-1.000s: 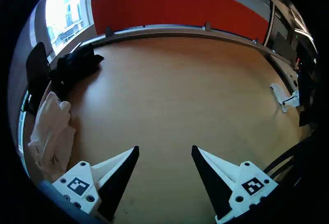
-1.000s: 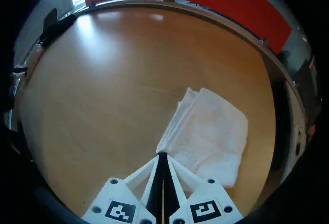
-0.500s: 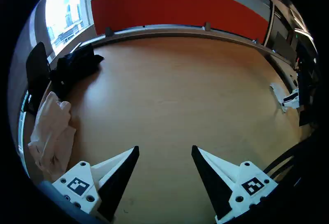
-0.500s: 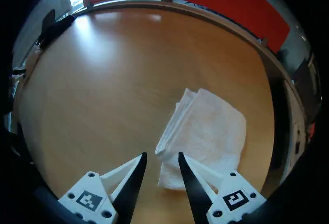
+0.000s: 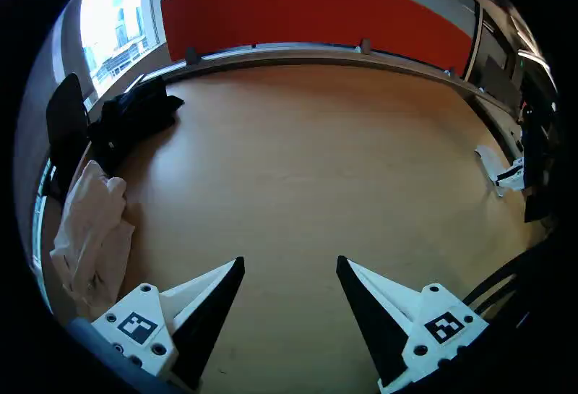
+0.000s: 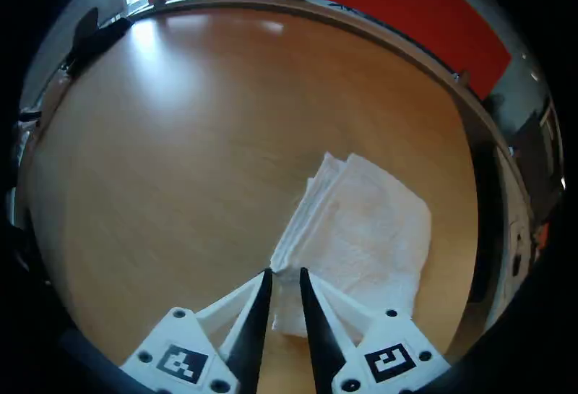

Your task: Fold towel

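A white towel (image 6: 368, 231) lies folded into a thick rectangle on the wooden table (image 6: 180, 148) in the right gripper view. My right gripper (image 6: 285, 274) hovers at the towel's near left corner. Its jaws stand a narrow gap apart, with the corner's white edge showing between them. The towel lies flat and undisturbed. In the left gripper view my left gripper (image 5: 289, 264) is wide open over bare table (image 5: 311, 155), with nothing between its fingers. Far off at the right edge a small white bit of towel (image 5: 488, 160) shows, with part of the other gripper beside it.
A beige cloth bundle (image 5: 90, 235) lies at the table's left edge. A black bag (image 5: 134, 116) sits behind it, next to a black chair (image 5: 63, 130). A red partition (image 5: 311, 11) runs along the far edge, and dark equipment (image 5: 538, 170) stands at the right.
The right gripper went from shut at the towel's corner to wide open, and has now narrowed again around that corner. The towel stayed put. The left gripper has not moved.
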Available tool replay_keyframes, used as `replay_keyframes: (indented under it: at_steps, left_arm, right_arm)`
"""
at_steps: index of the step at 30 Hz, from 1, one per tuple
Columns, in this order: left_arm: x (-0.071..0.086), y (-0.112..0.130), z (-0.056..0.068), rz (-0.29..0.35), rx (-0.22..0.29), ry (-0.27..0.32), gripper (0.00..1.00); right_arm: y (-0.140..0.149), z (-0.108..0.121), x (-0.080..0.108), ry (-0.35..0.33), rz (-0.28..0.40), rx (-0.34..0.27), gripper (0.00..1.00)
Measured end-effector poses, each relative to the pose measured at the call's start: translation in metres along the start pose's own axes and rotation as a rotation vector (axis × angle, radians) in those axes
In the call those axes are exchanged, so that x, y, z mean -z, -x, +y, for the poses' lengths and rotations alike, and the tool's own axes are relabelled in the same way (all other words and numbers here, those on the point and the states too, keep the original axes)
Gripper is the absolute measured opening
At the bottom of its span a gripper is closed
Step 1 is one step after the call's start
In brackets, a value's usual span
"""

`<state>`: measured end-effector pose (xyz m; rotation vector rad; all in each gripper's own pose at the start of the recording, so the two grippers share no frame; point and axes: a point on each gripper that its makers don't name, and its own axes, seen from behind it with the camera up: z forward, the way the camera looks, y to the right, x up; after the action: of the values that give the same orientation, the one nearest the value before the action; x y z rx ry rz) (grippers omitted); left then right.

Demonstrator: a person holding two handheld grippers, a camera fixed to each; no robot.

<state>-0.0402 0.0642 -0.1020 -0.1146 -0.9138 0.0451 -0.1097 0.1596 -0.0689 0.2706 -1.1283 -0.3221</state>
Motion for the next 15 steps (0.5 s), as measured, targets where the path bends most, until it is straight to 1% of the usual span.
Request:
replay_keyframes:
  at_steps: [2,6,9,15]
  left_arm:
    - [-0.0001,-0.0001,0.0002,0.000,0.000,0.000,0.94]
    - [0.0002,-0.0006,0.0006,0.001,0.001,0.000,0.94]
    - [0.0003,-0.0008,0.0000,0.001,0.001,0.000,0.95]
    - [-0.0002,-0.0020,0.0001,0.004,0.002,0.000,0.95]
  right_arm:
    - [0.0005,-0.0014,-0.0010,-0.004,-0.001,0.001,0.21]
    - [0.0005,-0.0031,-0.0014,-0.006,-0.001,0.006,0.09]
    - [-0.0008,-0.0052,-0.0003,-0.015,0.003,0.008,0.06]
    - [-0.0048,-0.0043,0.0048,-0.019,0.017,0.002,0.06]
